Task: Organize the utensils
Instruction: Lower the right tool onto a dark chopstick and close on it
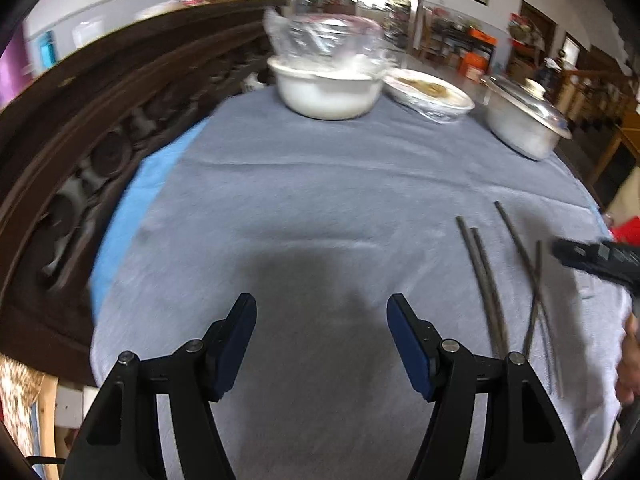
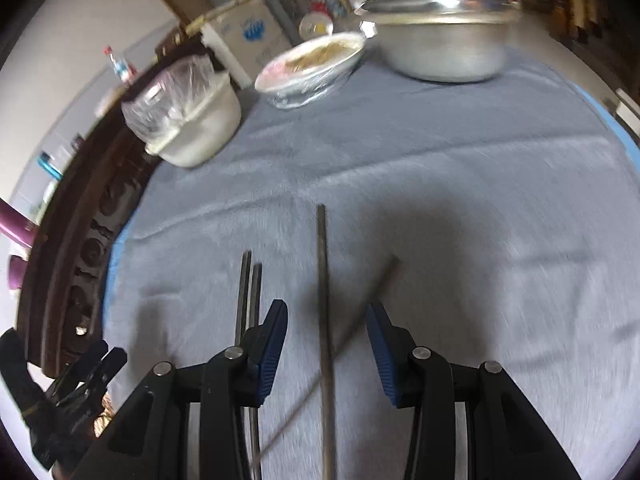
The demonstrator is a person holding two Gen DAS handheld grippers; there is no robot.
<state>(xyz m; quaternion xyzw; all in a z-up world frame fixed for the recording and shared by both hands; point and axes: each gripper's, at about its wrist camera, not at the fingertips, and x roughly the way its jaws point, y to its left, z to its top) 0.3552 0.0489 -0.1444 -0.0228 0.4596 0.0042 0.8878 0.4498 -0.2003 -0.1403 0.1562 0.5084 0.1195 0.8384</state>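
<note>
Right wrist view: right gripper (image 2: 327,344), jaws spread wide and empty, above a crossed pair of chopsticks (image 2: 323,300) on the grey tablecloth (image 2: 460,208); a parallel pair (image 2: 248,292) lies at 10 o'clock. Left wrist view: left gripper (image 1: 321,340) wide, empty, over bare cloth; all chopsticks at 3 o'clock. White bowl (image 1: 328,94) and lidded pot (image 1: 524,120) toward 12.

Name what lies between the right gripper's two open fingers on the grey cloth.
One long dark chopstick, crossed low down by a second chopstick, seen in the right wrist view between the right gripper fingers.
</note>
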